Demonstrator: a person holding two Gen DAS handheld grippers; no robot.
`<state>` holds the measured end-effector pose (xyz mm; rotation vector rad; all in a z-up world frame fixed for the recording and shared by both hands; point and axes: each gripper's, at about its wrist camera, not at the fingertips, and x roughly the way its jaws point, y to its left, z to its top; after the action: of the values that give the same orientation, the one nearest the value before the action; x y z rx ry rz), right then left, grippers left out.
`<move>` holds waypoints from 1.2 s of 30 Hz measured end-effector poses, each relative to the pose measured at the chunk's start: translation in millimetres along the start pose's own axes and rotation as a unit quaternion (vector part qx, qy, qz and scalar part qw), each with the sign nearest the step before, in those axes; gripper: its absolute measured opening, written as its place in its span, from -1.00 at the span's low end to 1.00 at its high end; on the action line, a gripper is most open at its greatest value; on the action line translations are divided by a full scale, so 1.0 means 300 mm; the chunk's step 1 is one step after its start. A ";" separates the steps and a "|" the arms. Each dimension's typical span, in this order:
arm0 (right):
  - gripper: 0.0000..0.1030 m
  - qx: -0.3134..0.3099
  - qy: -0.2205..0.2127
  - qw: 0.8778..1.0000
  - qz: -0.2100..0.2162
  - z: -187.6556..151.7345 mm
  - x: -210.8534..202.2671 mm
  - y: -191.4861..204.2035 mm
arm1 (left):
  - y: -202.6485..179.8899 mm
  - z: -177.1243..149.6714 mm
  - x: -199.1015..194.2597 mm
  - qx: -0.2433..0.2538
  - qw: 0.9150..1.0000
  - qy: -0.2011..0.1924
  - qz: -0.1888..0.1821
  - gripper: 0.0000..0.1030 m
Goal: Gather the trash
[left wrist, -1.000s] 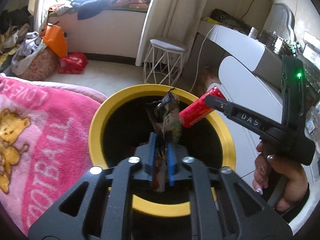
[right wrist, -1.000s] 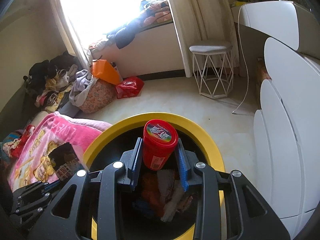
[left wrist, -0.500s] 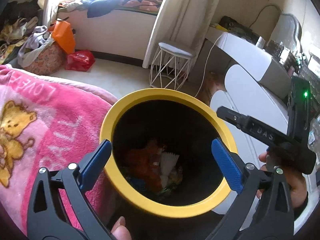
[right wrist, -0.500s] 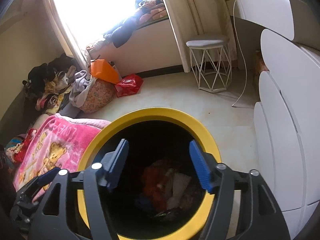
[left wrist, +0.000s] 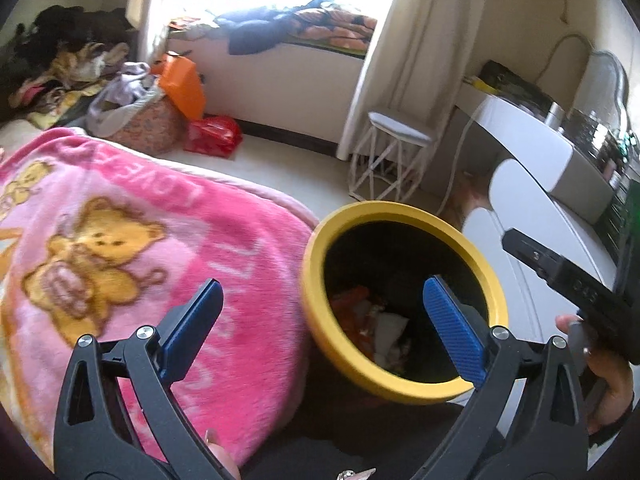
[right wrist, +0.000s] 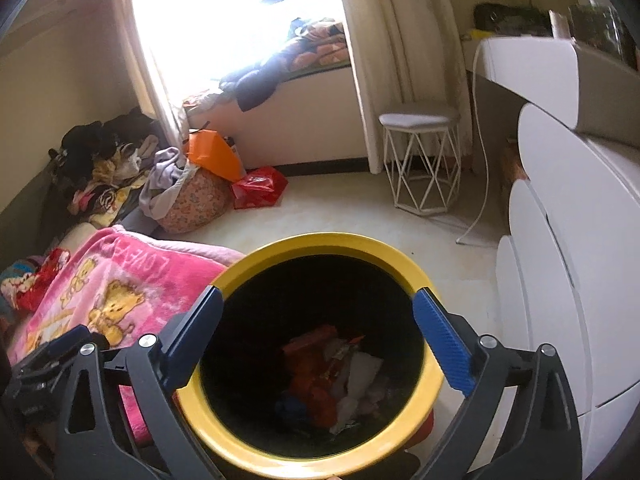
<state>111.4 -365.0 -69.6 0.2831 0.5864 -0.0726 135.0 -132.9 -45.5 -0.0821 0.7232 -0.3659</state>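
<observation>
A bin with a yellow rim (left wrist: 400,210) (right wrist: 320,240) and a black inside stands on the floor beside the bed. Crumpled wrappers and paper, the trash (left wrist: 372,320) (right wrist: 332,368), lie at its bottom. My left gripper (left wrist: 323,292) is open and empty; it hangs over the bin's left rim and the pink blanket (left wrist: 120,240). My right gripper (right wrist: 319,296) hovers straight above the bin mouth, its jaws opening with nothing between them. In the left wrist view its black body (left wrist: 560,268) shows at the right, held by a hand (left wrist: 608,376).
The pink bear blanket (right wrist: 120,280) covers the bed left of the bin. White rounded cabinets (right wrist: 560,280) rise close on the right. A white wire stool (right wrist: 420,160), a red bag (right wrist: 260,186) and a laundry basket (right wrist: 192,204) stand on the floor farther back.
Both grippers have opened: the wrapper left the left one and the red canister left the right one. The left gripper swung left, so the bin now sits to its right.
</observation>
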 end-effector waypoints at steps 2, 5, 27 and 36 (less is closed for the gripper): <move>0.86 -0.010 -0.002 1.000 0.004 -0.003 -0.012 0.031 | 0.026 -0.002 -0.026 -0.007 1.000 -0.006 0.011 0.79; 0.87 -0.023 -0.009 1.000 0.016 -0.014 -0.034 0.087 | 0.062 -0.008 -0.067 -0.017 0.999 -0.015 0.026 0.79; 0.87 -0.108 -0.176 0.977 0.045 -0.247 -0.267 0.358 | 0.182 -0.149 -0.356 0.001 0.984 -0.129 0.124 0.79; 0.87 -0.096 -0.221 0.970 0.022 -0.284 -0.303 0.340 | 0.189 -0.191 -0.403 -0.010 0.980 -0.155 0.126 0.79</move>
<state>5.1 -244.2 -62.2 0.0848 0.1421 -0.0344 30.9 -34.0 -23.5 -0.0641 0.4225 -0.0995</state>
